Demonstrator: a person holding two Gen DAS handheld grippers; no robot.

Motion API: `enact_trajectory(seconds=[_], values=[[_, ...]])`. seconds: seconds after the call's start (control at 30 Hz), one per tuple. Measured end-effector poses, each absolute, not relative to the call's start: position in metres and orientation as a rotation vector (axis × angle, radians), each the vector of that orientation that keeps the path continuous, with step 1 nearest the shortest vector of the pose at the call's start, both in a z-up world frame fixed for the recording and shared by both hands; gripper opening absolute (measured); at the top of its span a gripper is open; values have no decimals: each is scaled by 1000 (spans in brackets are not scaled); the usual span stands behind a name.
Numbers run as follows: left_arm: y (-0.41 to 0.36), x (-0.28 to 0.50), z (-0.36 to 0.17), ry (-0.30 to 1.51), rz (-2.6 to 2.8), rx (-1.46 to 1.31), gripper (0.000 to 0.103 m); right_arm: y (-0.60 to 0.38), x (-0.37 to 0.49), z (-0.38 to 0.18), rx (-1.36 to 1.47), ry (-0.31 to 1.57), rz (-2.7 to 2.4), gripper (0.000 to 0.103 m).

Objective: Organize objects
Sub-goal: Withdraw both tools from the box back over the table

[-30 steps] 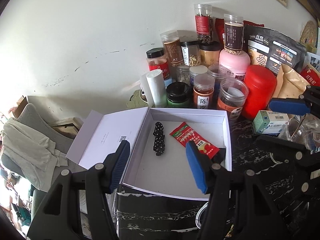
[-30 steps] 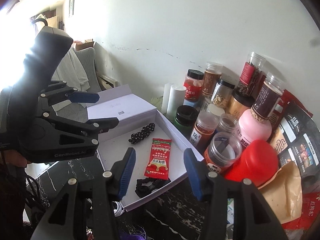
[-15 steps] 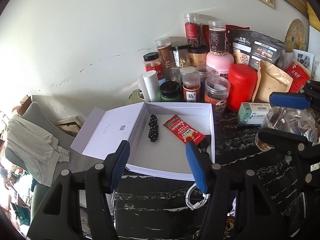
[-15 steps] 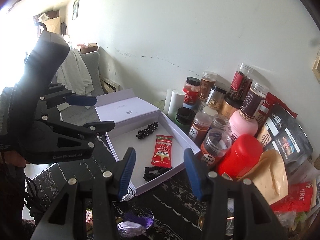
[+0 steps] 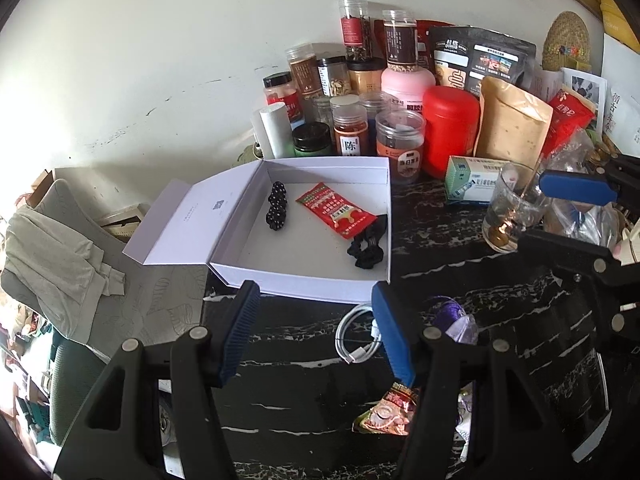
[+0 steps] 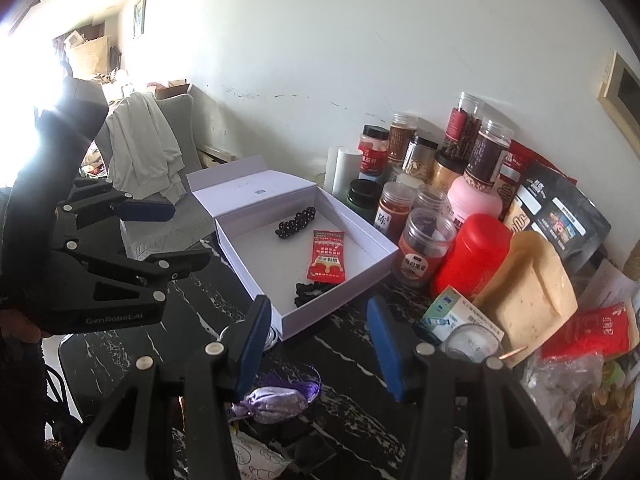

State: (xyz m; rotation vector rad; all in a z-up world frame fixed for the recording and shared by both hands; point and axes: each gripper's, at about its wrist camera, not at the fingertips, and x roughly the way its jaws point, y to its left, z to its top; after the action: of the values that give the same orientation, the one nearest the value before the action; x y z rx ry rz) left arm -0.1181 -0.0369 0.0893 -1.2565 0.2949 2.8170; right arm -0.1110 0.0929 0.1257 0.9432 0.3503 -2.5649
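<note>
Nearest us, our left gripper [image 5: 316, 332] hangs with its blue fingers [image 5: 240, 332] parted about halfway and nothing between them; our right gripper [image 6: 316, 344] is likewise half open and empty. Just past them on the dark marbled surface [image 5: 460, 280] lie a white cable [image 5: 356, 336] and a purple pouch [image 6: 276, 396]. Beyond those sits the open white box [image 5: 296, 284], holding a black bead bracelet [image 5: 277, 210], a red packet [image 5: 336, 210] and a black scrunchie [image 5: 368, 246]. Behind the box, jars [image 5: 352, 130] and a red canister [image 5: 450, 128] crowd against the wall.
</note>
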Motion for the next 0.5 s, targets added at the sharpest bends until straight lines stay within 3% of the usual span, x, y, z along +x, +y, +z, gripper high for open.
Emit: enact_trajectory(seconds=[0.5], values=[[-24,-60,55,255,2760,-1275,57,108,-58,88,1013,314,-2583,50]])
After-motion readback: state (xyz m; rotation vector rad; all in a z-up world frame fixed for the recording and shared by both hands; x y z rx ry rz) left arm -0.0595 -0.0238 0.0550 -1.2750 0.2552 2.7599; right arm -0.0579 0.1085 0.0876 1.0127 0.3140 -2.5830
